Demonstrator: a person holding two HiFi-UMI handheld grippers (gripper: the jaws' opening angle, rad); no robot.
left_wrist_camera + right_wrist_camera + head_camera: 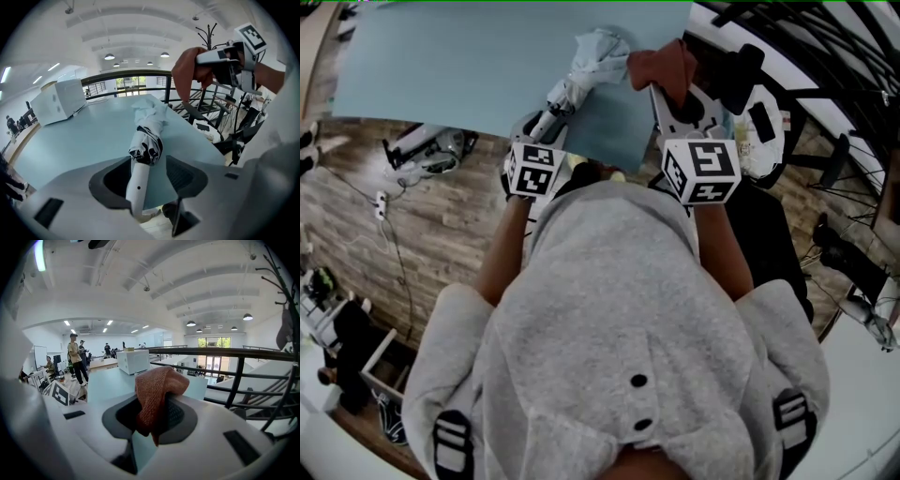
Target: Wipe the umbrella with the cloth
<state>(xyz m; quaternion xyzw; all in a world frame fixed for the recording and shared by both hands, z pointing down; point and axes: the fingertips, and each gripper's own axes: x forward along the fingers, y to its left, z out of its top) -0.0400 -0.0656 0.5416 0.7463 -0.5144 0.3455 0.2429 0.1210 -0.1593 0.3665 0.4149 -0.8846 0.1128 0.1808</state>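
Observation:
A folded white and pale-blue umbrella (592, 58) lies on the light blue table (441, 75), its white handle (138, 185) pointing toward me over the near edge. My left gripper (147, 177) is open around that handle; the handle lies between the jaws, close to the left one, and neither pad presses on it. My right gripper (150, 416) is shut on a rust-orange cloth (154, 387), which bunches up above the jaws. In the head view the cloth (661, 66) hangs just right of the umbrella's canopy, above the table's right part.
A white box (58, 101) stands at the table's far side. A black railing (225, 355) and stairs run to the right of the table, with a coat rack (206, 33) behind them. Cables and a device (427, 150) lie on the wooden floor at left. People (75, 357) stand far off.

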